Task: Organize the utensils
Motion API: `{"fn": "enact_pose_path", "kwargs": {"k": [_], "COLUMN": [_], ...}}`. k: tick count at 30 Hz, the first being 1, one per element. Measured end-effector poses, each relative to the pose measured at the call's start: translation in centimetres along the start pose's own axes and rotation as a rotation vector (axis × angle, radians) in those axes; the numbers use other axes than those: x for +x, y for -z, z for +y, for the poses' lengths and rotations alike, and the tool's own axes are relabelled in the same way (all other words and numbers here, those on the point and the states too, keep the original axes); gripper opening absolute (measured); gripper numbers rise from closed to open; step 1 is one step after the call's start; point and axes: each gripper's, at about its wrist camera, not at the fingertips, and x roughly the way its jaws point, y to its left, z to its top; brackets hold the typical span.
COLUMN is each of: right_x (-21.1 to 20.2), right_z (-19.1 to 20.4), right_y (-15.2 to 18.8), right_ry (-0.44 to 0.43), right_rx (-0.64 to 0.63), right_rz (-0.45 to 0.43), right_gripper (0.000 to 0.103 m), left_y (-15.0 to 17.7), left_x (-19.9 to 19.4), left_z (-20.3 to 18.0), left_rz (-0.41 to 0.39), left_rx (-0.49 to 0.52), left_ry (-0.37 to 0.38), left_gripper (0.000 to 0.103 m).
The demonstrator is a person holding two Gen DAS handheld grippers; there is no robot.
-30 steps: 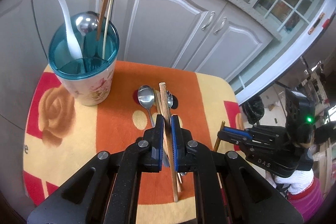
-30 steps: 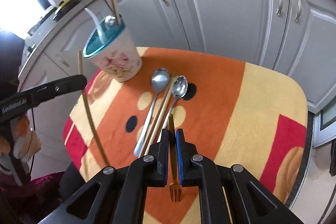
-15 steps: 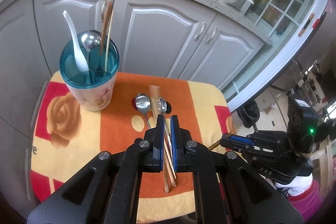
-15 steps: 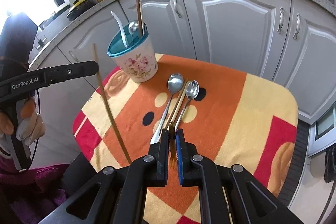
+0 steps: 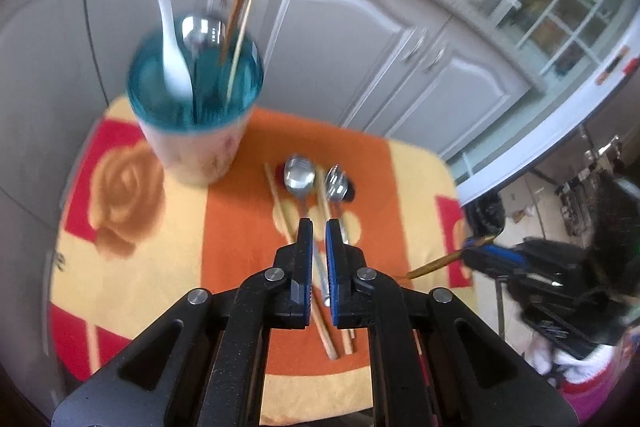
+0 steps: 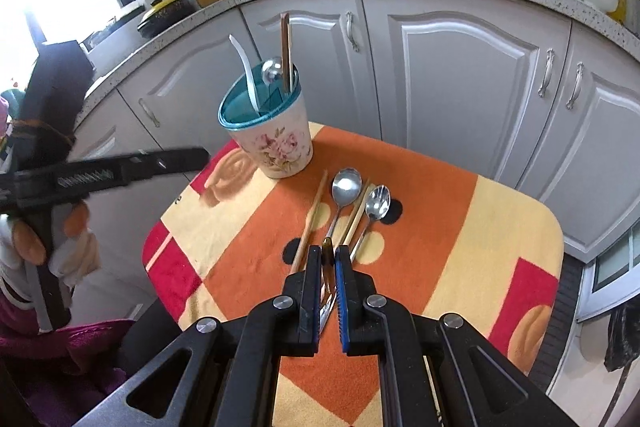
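A floral utensil cup (image 6: 276, 143) with a teal rim stands at the table's back left, also in the left wrist view (image 5: 192, 131). It holds a white spoon, a metal spoon and chopsticks. On the cloth lie two metal spoons (image 6: 344, 187) (image 6: 378, 205) and two wooden chopsticks (image 6: 314, 215) (image 6: 358, 217). My left gripper (image 5: 319, 227) hovers over them, jaws slightly apart and empty. My right gripper (image 6: 329, 253) is shut on a gold fork (image 6: 327, 259), seen from the left wrist (image 5: 444, 261).
The small table wears an orange, yellow and red cloth (image 6: 440, 247). White kitchen cabinets (image 6: 460, 75) stand close behind it, with a counter, stove and pans above. The person's gloved hand and left gripper (image 6: 120, 169) are at the left.
My left gripper has let go of its chopstick, which now lies on the cloth beside the big spoon. Both grippers have pulled back and risen; the right still holds the fork.
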Motion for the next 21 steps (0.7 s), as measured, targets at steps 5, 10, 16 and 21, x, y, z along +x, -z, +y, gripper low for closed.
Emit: {"fn": "enact_pose_path", "kwargs": {"k": [5, 10, 16, 21], "right_x": [-0.1, -0.4, -1.0, -1.0], "right_z": [-0.7, -1.4, -2.3, -2.4], "right_y": [0.0, -0.1, -0.6, -1.2], "right_ry": [0.0, 0.0, -0.003, -0.008], "right_rx": [0.019, 0.033, 0.04, 0.043], "right_rz": [-0.001, -0.006, -0.018, -0.031], "right_gripper": [0.006, 0.006, 0.006, 0.006], "left_y": [0.5, 0.0, -0.9, -1.0], "left_x": [6.5, 11.7, 14.8, 14.5], "left_z": [0.8, 1.0, 0.2, 0.7], "left_rz": [0.077, 0.133, 0.15, 0.173], "left_rx": [-0.046, -0.066, -0.003, 0.002], "left_ry": [-0.082, -0.143, -0.24, -0.182], "left_gripper": [0.016, 0.017, 0.016, 0.006]}}
